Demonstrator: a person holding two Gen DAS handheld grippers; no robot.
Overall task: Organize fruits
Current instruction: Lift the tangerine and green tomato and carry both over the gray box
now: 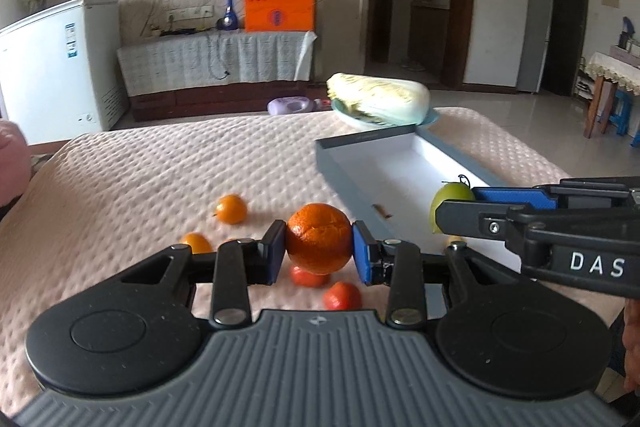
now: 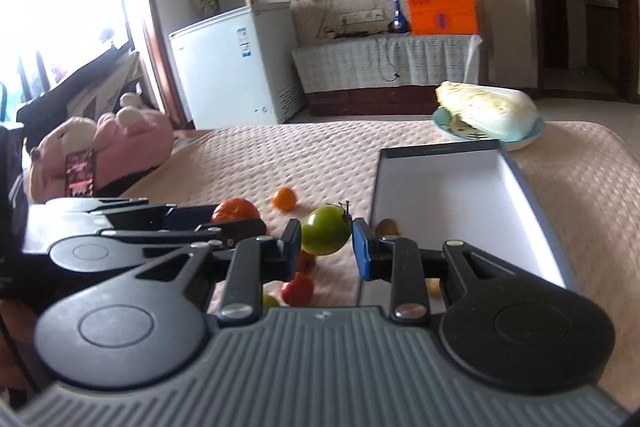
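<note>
Your left gripper [image 1: 319,239] clamps orange [image 1: 319,238]; your right gripper [image 2: 326,237] clamps green fruit [image 2: 326,235], possibly tomato, beside grey box [image 2: 532,195] near bedspread [image 1: 160,167] right edge.

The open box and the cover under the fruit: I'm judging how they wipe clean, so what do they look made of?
The box looks like rigid cardboard: thin straight walls, matte grey outside, smooth white inside. The cover looks like soft quilted fabric, pinkish beige, matte, with a dimpled pattern; its fibre can't be told.
</note>
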